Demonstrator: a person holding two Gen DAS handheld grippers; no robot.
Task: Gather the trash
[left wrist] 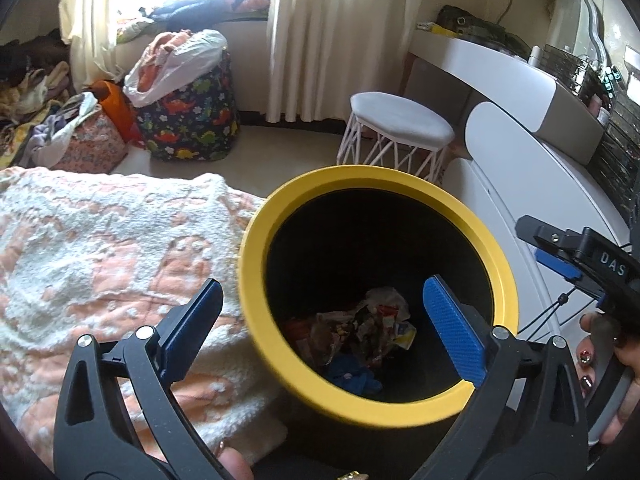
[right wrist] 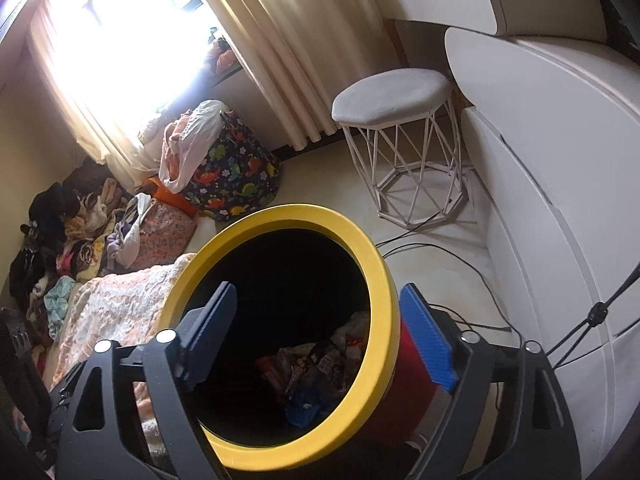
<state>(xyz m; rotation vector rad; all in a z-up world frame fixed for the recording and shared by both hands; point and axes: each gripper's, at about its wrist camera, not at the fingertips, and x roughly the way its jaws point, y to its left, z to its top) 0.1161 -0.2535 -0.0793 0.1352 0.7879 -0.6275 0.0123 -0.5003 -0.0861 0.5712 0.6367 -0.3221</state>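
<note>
A round bin with a yellow rim [left wrist: 400,178] and dark inside fills the lower middle of both views [right wrist: 384,280]. Crumpled wrappers [left wrist: 372,320] and a blue scrap [left wrist: 354,378] lie at its bottom; they also show in the right wrist view [right wrist: 316,364]. My left gripper [left wrist: 328,332] is open and empty; its left finger is outside the rim over the blanket, its right finger over the opening. My right gripper [right wrist: 324,340] is open and empty, straddling the bin's right wall, and shows at the right edge of the left wrist view [left wrist: 568,256].
A peach and white blanket [left wrist: 100,248] lies left of the bin. A white wire-frame stool [right wrist: 400,132] stands behind it. A white curved dresser [right wrist: 560,160] is on the right. A dinosaur-print bag [left wrist: 192,120], clothes piles [right wrist: 72,232] and cables [right wrist: 440,248] lie on the floor.
</note>
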